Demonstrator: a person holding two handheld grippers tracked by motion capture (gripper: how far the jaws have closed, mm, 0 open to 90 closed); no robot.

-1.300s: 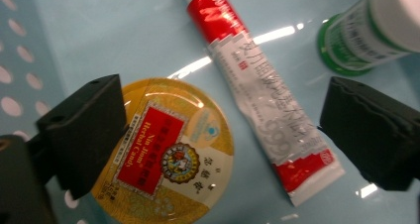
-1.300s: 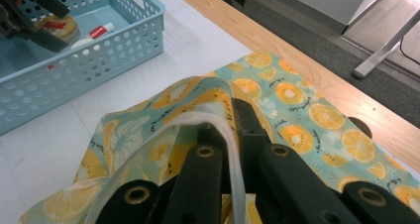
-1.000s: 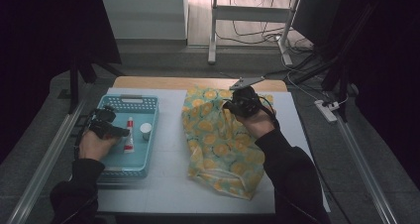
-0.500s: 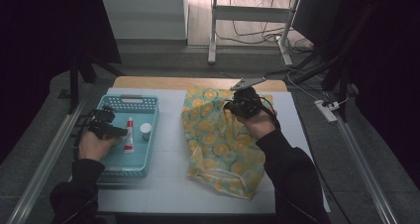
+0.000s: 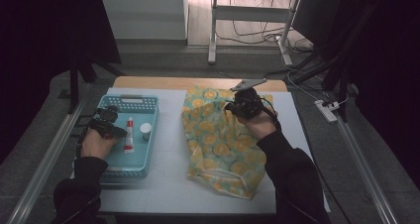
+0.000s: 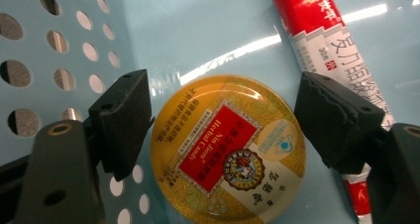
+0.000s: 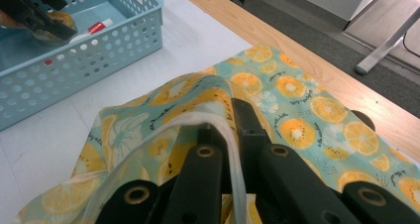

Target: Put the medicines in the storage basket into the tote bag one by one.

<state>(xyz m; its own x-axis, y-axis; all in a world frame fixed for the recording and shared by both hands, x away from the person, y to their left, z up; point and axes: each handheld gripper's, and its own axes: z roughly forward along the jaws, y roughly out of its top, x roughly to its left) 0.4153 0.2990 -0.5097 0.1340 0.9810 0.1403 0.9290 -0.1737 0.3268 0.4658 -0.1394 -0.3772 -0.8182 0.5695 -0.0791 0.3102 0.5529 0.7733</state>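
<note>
Dim room, grey floor [image 5: 148,60], white table legs [image 5: 214,30] behind, cables [image 5: 247,33], power strip [image 5: 328,111] at rt.

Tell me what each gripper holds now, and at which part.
The right gripper is shut on the fruit-print bag, pinching its white-trimmed edge. The left gripper holds nothing: its jaws, just opening, stand around the yellow tin without pressing.

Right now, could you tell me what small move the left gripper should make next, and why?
Probably close the left gripper on the tin. Its jaws, which have just been opening, straddle the round yellow tin in the basket without pressing it, while the right gripper holds the bag edge pinched up.
</note>
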